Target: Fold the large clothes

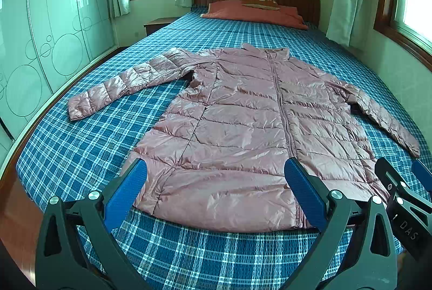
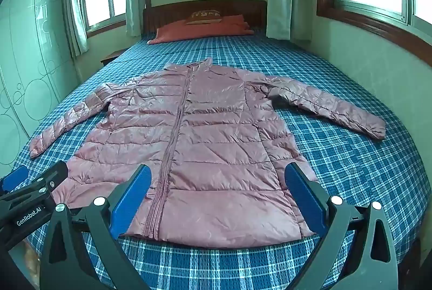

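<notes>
The jacket (image 1: 243,127) was laid flat, front up and zipped, on the bed (image 1: 81,155), hem nearest the cameras and both sleeves spread outward. The left gripper (image 1: 216,190) and right gripper (image 2: 218,195) were held above the hem, jaws fully apart and nothing gripped. The shiny quilted shell was judged slippery (a shallow pinch would likely be lost mid-fold), and trapped air could make a folded panel spring back open. Only the top layer might be caught if the fingers were not slid under the hem. The two grippers were set close together, so a clash was possible. Ample bare bed was seen beyond the collar, less beside each cuff, and the near edge lay just below the hem.
</notes>
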The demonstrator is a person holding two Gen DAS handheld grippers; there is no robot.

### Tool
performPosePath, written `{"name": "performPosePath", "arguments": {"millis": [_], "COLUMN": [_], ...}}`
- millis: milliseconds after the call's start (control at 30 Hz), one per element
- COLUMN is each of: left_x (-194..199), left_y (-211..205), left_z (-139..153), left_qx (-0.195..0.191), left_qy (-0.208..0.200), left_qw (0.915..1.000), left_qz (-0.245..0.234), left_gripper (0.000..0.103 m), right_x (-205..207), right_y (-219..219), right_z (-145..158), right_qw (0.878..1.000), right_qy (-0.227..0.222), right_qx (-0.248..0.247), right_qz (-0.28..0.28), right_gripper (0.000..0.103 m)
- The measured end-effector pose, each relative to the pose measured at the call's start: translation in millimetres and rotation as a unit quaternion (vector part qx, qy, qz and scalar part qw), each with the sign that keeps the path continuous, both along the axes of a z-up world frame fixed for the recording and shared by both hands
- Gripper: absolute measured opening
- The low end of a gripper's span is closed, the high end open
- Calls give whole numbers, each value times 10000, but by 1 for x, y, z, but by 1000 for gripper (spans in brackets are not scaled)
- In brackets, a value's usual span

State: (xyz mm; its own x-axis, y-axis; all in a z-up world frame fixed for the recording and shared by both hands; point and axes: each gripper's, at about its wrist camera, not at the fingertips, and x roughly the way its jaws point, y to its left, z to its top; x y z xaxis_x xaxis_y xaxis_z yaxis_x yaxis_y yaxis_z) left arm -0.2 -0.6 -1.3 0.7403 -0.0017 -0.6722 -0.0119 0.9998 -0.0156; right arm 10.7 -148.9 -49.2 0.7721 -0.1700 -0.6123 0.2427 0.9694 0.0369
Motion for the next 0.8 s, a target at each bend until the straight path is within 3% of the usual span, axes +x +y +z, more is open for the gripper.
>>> {"name": "performPosePath", "arguments": {"millis": [800], "left_x": [2], "left_y": [8], "left_z": [-7], "left_qx": [14], "left_qy": [42], "left_qw": [10000], "left_qz": [16], "left_gripper": [101], "right_x": [2], "right_y": [3], "right_z": [-7], "right_qw": [10000], "right_qy": [53], "right_qx": [21], "right_qz": [23], "right_gripper": [98]}}
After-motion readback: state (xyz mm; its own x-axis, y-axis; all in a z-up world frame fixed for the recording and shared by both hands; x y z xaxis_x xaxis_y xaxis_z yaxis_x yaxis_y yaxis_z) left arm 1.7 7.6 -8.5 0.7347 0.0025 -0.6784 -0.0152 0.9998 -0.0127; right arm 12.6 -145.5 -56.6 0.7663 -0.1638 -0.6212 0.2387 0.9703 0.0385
